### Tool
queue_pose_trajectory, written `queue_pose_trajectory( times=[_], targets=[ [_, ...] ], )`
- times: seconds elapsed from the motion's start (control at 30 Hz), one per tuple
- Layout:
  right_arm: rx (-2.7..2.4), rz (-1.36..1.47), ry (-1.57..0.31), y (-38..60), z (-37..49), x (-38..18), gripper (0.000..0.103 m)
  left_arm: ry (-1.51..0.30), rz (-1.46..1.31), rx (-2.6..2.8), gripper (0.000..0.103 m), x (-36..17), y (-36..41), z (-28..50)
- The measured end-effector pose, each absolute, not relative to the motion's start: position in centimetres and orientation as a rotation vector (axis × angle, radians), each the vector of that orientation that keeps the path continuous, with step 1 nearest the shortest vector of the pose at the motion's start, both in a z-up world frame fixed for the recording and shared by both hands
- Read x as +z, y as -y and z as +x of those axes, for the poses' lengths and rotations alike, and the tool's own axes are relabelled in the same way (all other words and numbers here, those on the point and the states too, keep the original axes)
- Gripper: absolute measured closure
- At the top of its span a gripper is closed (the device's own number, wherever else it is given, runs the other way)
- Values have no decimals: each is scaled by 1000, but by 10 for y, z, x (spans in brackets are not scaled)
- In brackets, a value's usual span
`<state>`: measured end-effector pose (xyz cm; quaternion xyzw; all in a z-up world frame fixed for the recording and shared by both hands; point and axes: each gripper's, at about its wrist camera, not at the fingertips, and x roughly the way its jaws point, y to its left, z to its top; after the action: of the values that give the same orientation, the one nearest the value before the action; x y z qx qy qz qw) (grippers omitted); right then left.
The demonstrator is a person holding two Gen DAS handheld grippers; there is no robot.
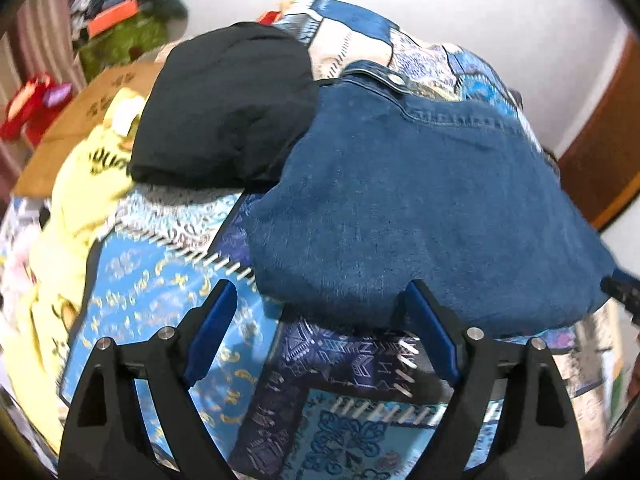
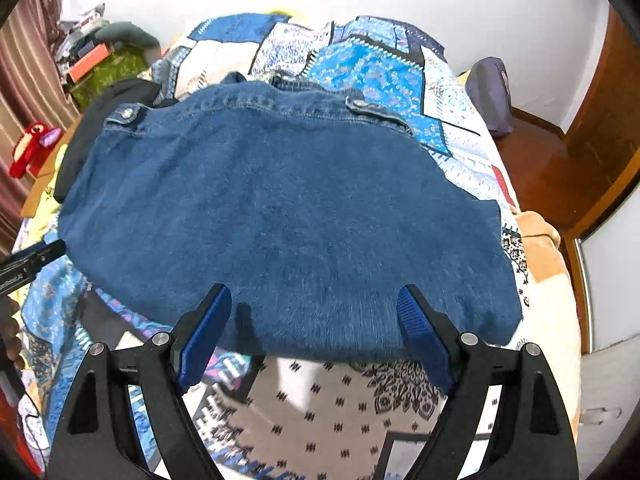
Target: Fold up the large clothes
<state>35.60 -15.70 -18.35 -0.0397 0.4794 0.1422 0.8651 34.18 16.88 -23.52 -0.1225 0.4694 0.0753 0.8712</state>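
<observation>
A blue denim jacket (image 2: 280, 216) lies folded and flat on a patchwork bedspread (image 2: 360, 68); in the left wrist view the jacket (image 1: 420, 208) fills the right half. My right gripper (image 2: 314, 304) is open and empty, its blue pads just above the jacket's near edge. My left gripper (image 1: 320, 300) is open and empty at the jacket's near left edge. A folded black garment (image 1: 224, 108) lies left of the jacket. A yellow printed garment (image 1: 84, 196) is crumpled at the bed's left side. The left gripper's tip (image 2: 32, 258) shows at the left of the right wrist view.
A cardboard box (image 1: 80, 120) sits behind the yellow garment. A red plush toy (image 2: 34, 146) and cluttered shelves (image 2: 100, 60) stand at the left. A dark pillow (image 2: 494, 96) lies at the bed's far right. A wooden door (image 2: 600, 120) is at the right.
</observation>
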Motion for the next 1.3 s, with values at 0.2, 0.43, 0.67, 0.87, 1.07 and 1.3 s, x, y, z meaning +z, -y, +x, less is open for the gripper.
queue_pose_trajectory(
  times=[0.2,0.43,0.67,0.87,1.07,1.3],
  targets=[
    [302,-43,-973,158,352,-175,20,-1031,-494,50,17,-246,-170,341],
    [353,-29,-987,153,353,-181,20,-1078,-829,-61,18,-290,-178,363],
    [363,-80,-986,141,357,-187,20,-1007,-1050,-46,25,-317,-196,388],
    [373,-131,-969,129,353,-188,20,-944,-913,88,49,-292,-173,389],
    [369,-172,-951,122,348,-177,20,-815,-692,152,79,-227,-142,386],
    [396,-141,-896,102,358,-136,20,-599,-542,67,84,-124,-138,360]
  ],
)
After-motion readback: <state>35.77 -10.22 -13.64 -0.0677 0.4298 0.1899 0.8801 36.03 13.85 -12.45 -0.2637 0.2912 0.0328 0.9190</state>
